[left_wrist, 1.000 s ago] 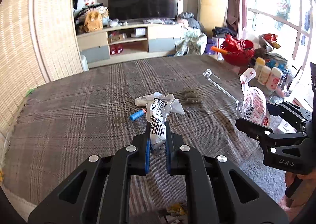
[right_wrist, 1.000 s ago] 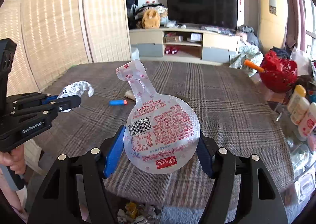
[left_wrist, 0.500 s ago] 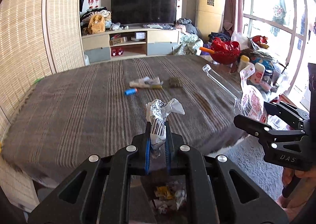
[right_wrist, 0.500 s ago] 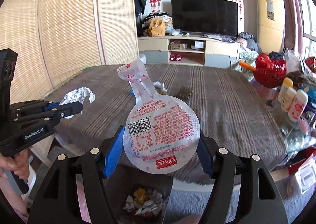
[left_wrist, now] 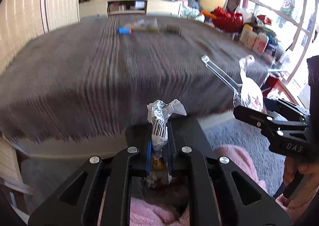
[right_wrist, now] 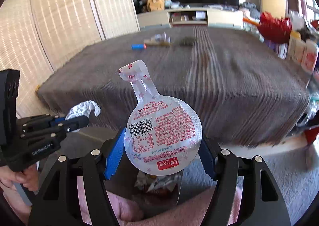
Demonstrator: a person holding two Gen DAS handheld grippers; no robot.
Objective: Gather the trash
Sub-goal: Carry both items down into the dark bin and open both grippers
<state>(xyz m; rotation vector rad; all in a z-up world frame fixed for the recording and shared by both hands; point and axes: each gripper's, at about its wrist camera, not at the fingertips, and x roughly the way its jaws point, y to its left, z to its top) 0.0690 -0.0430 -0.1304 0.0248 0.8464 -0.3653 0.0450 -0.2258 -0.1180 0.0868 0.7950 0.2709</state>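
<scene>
Both tools lower now, tilted down: left tool (left_wrist: 158, 144) pinching crumpled wrapper (left_wrist: 159, 124), right tool (right_wrist: 161, 152) clamping round packet (right_wrist: 163, 134).

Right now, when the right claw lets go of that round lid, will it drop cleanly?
Probably not. The lid looks like thin film, so it is likely light and may flutter sideways. Its tab curls at the tip, suggesting it is floppy. It could also cling to a pad.

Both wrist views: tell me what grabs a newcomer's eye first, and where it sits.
The round paddle-shaped plastic package, printed in red with a barcode, fills the middle of the right wrist view, clamped by the right gripper. Next, the crumpled white wrapper pinched in the left gripper. Below both, a dark bin already holds wrappers, before the brown-covered table.
</scene>
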